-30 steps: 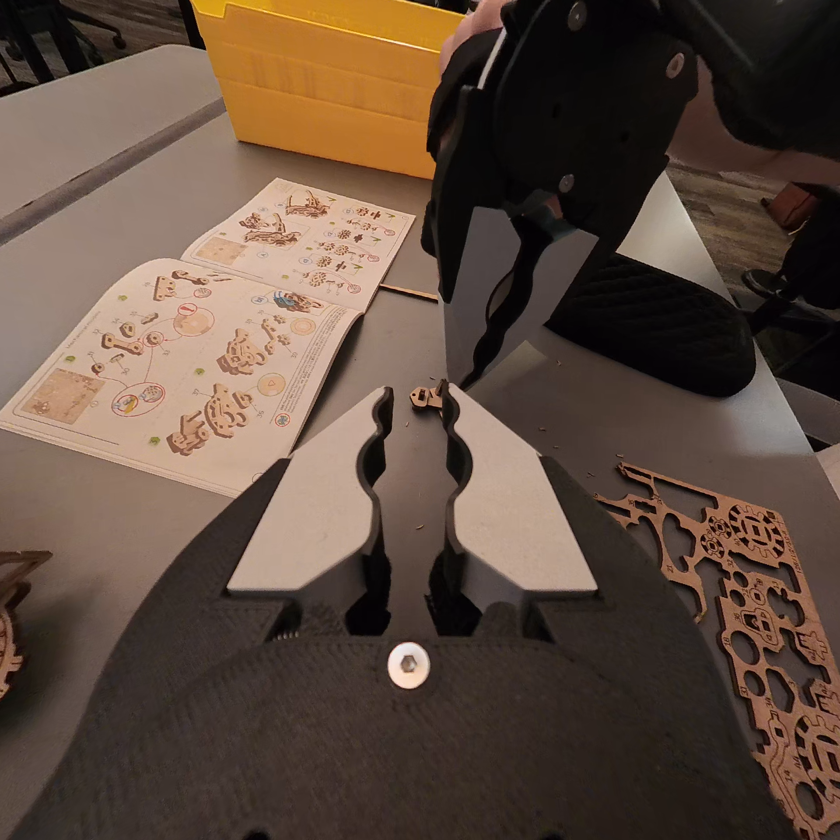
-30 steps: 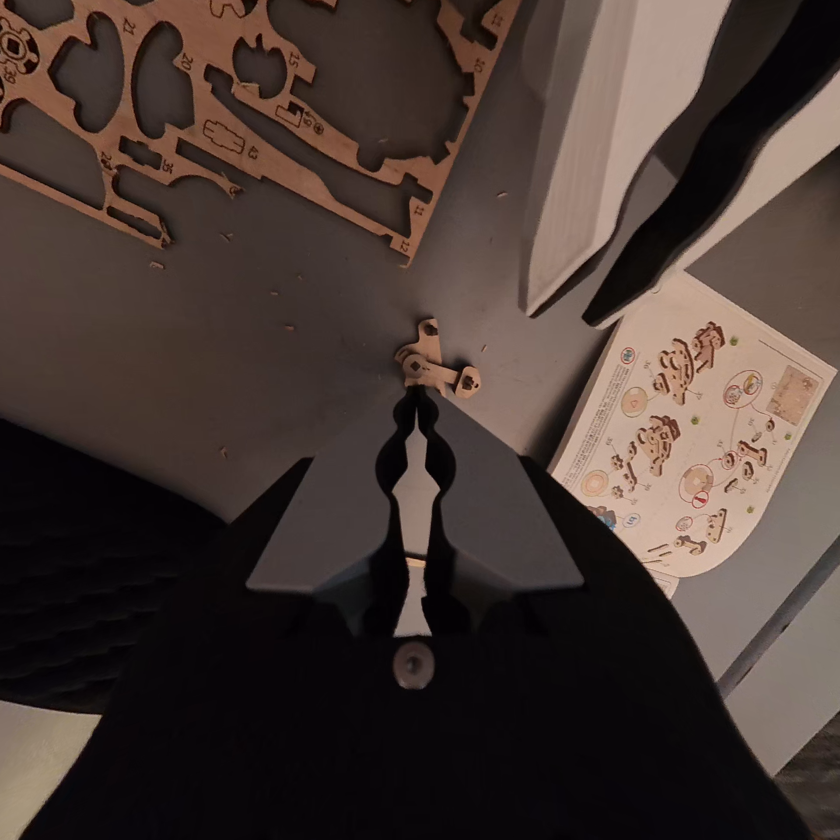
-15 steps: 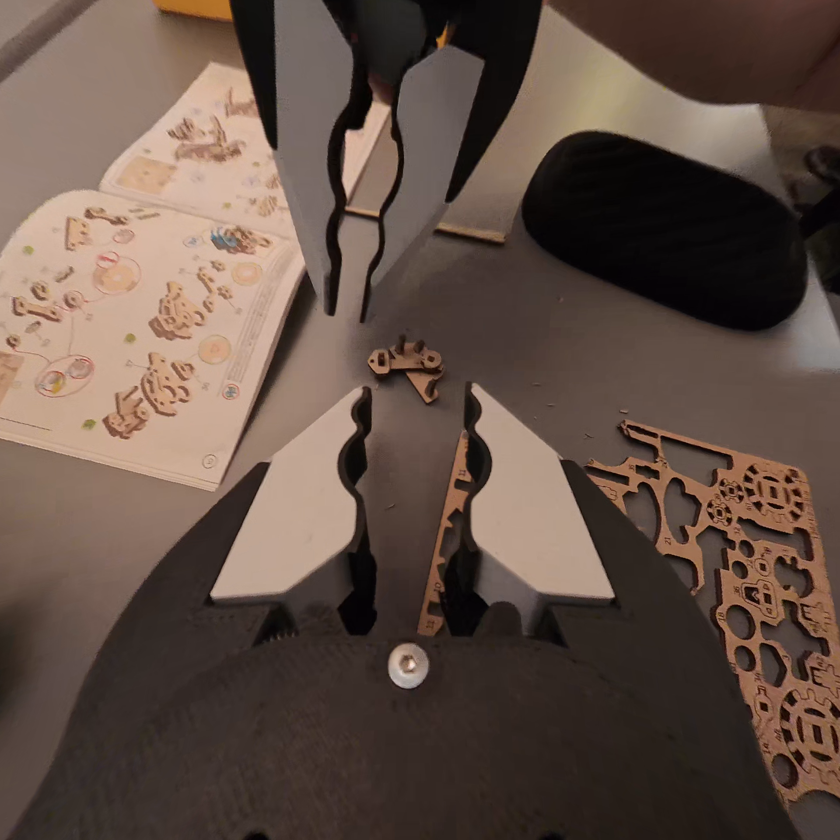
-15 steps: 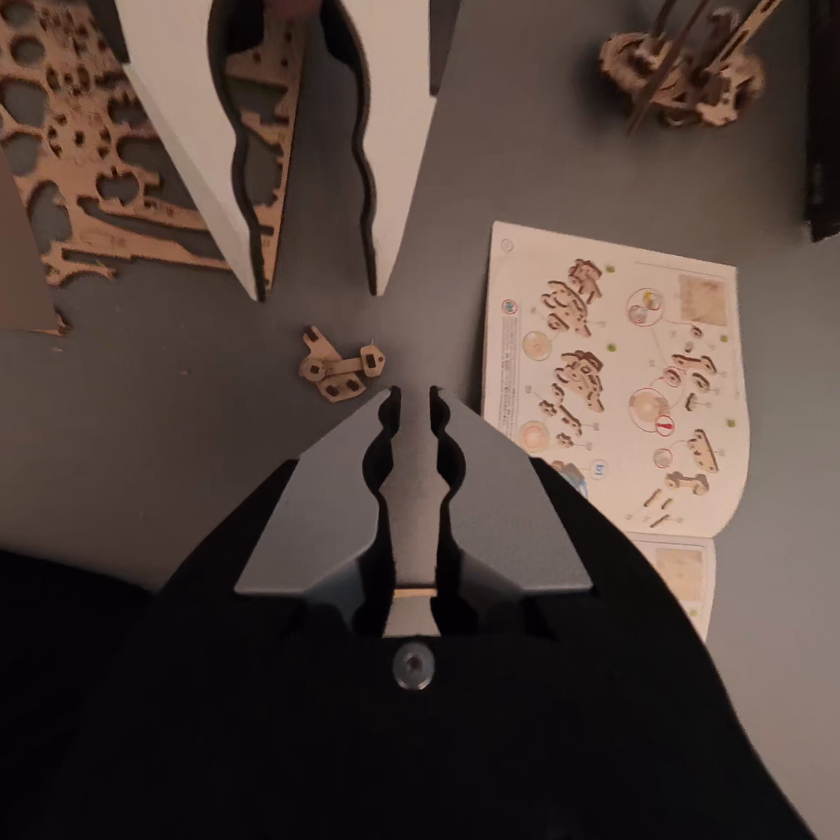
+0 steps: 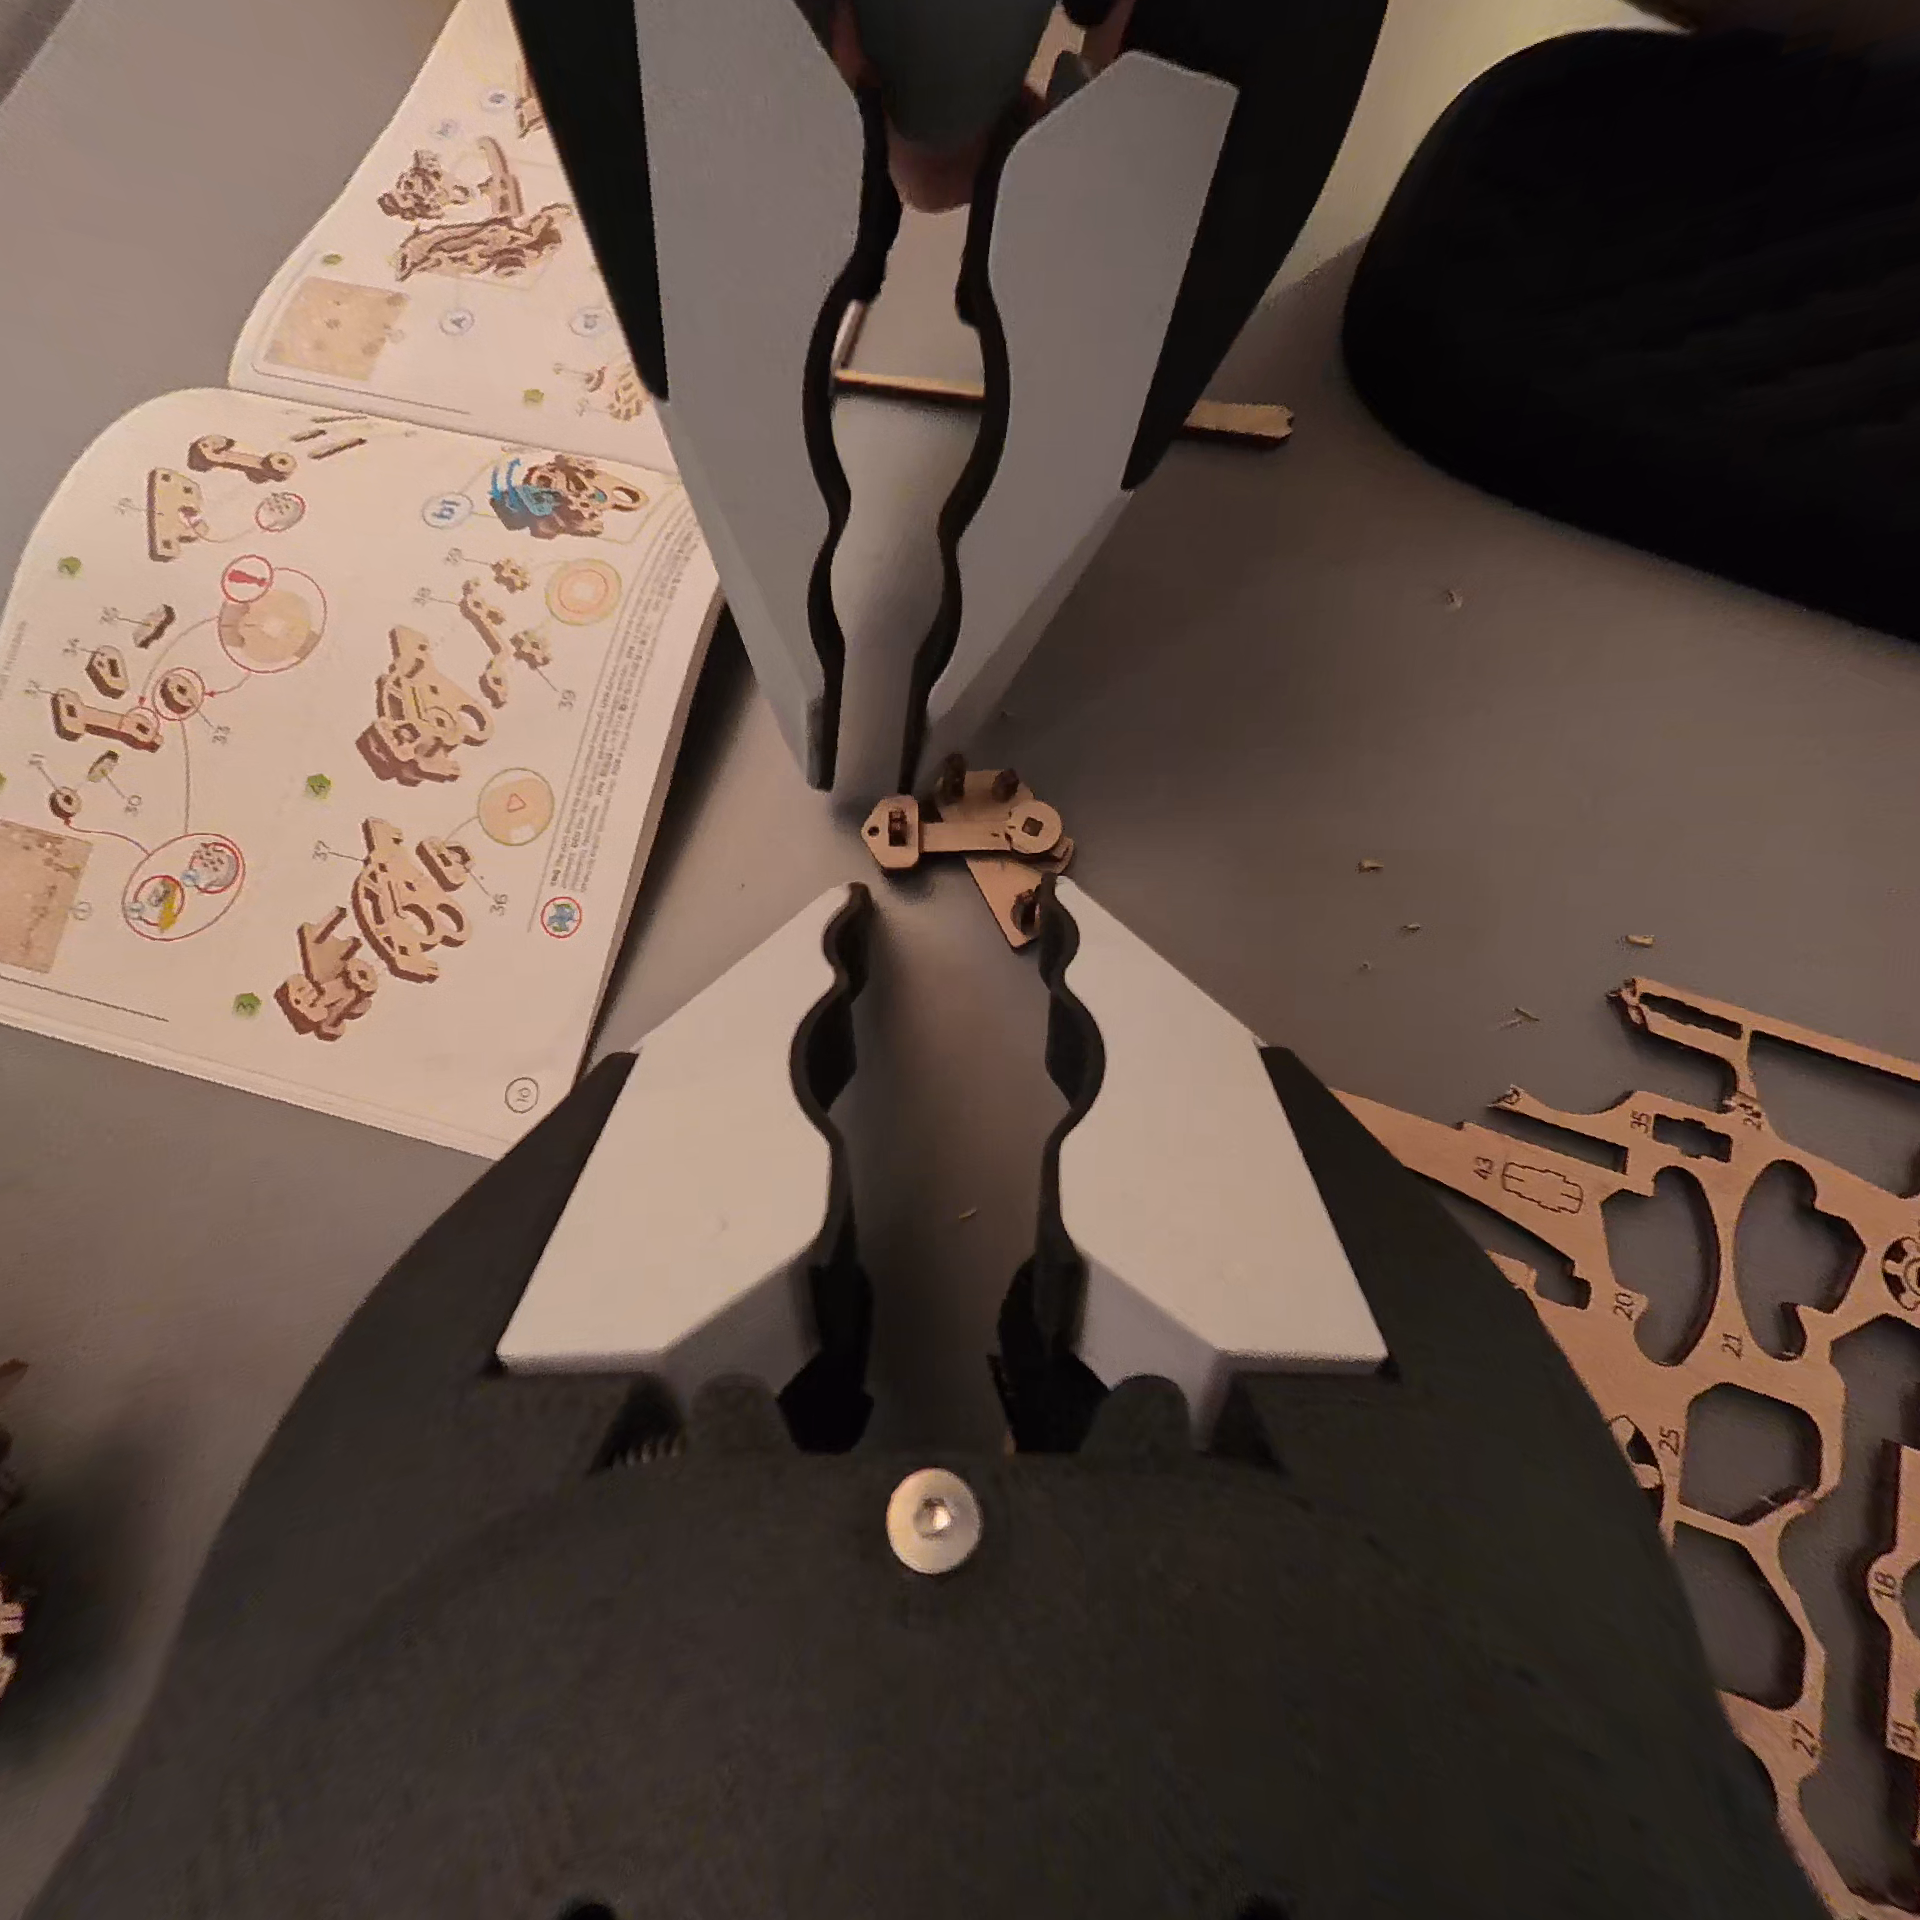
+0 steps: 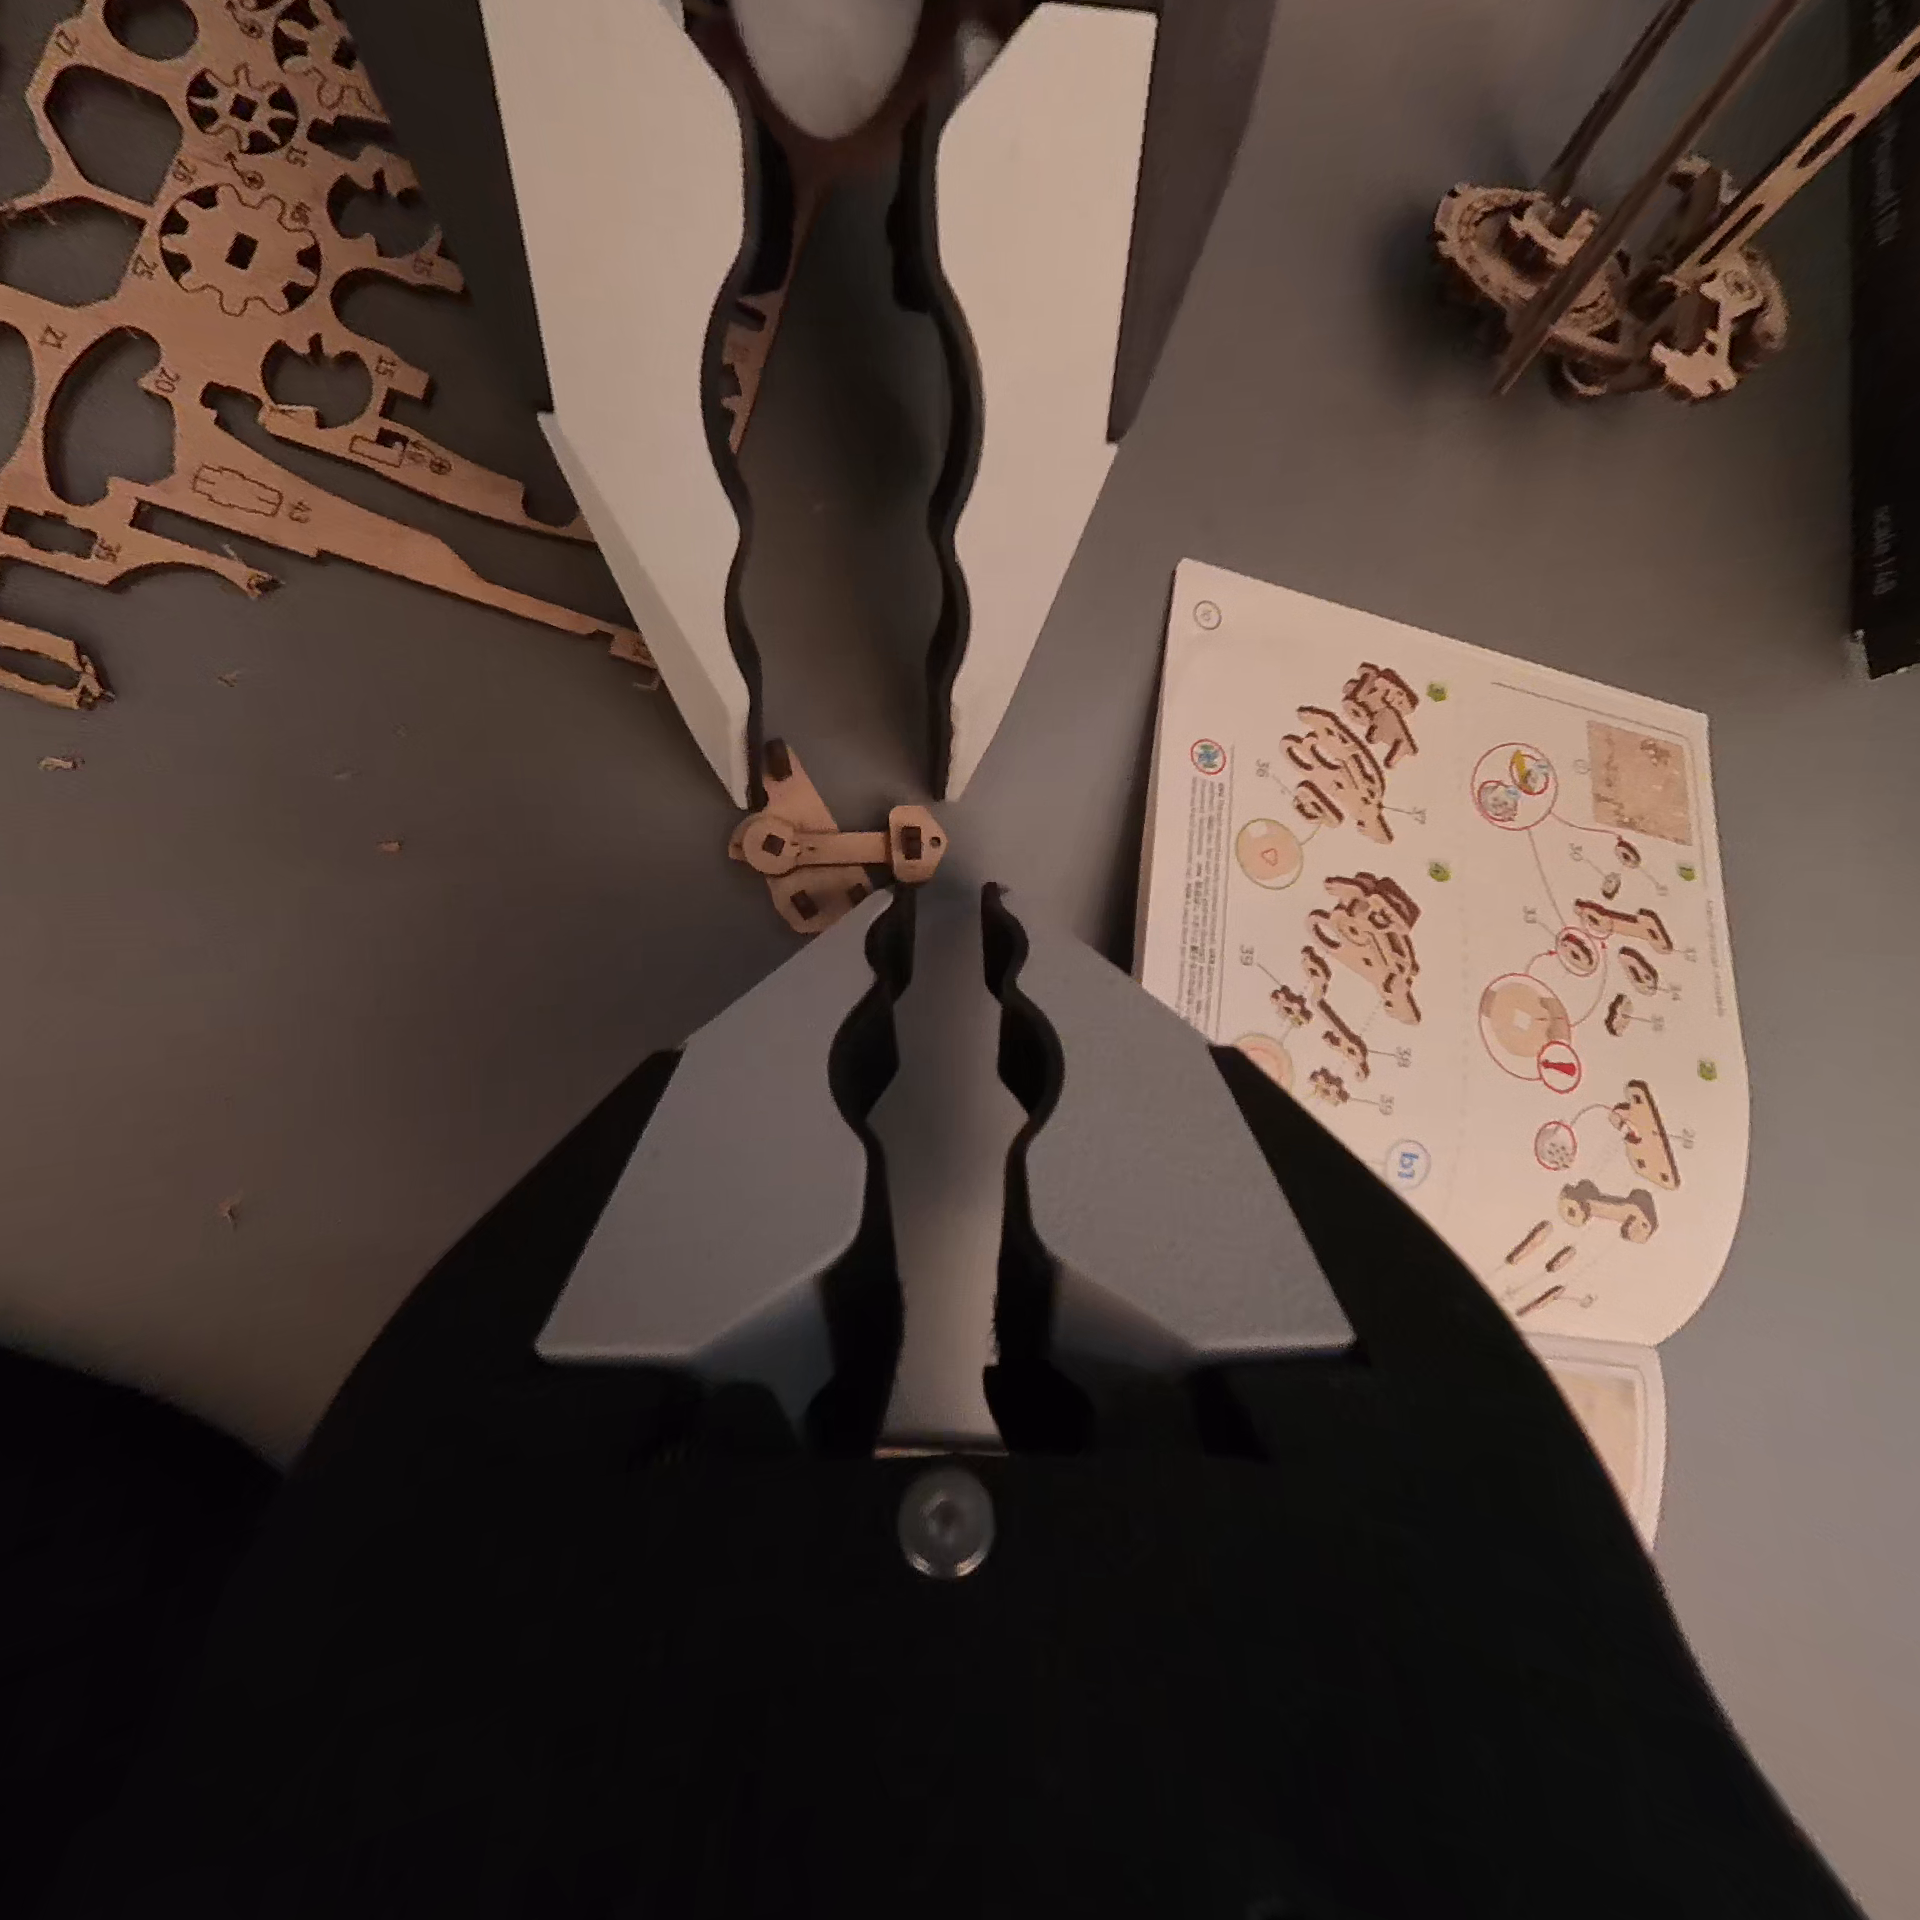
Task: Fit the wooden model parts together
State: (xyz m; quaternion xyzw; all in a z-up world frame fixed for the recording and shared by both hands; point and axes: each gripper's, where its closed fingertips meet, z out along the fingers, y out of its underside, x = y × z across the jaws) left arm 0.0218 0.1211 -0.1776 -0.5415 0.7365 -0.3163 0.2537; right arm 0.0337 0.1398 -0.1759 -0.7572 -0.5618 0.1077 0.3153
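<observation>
Grippers facing each other nose to nose over a small wooden linkage piece lying flat on the grey bench — the left gripper has its fingers spread with nothing in them, one tip just touching the piece's lower tab. Right gripper comes in from the opposite side, fingers parted a little less and also empty, tips right beside the piece's end. Open instruction booklet sits on one side, the punched-out plywood sheet on the other — and a half-built wooden model stands farther off.
</observation>
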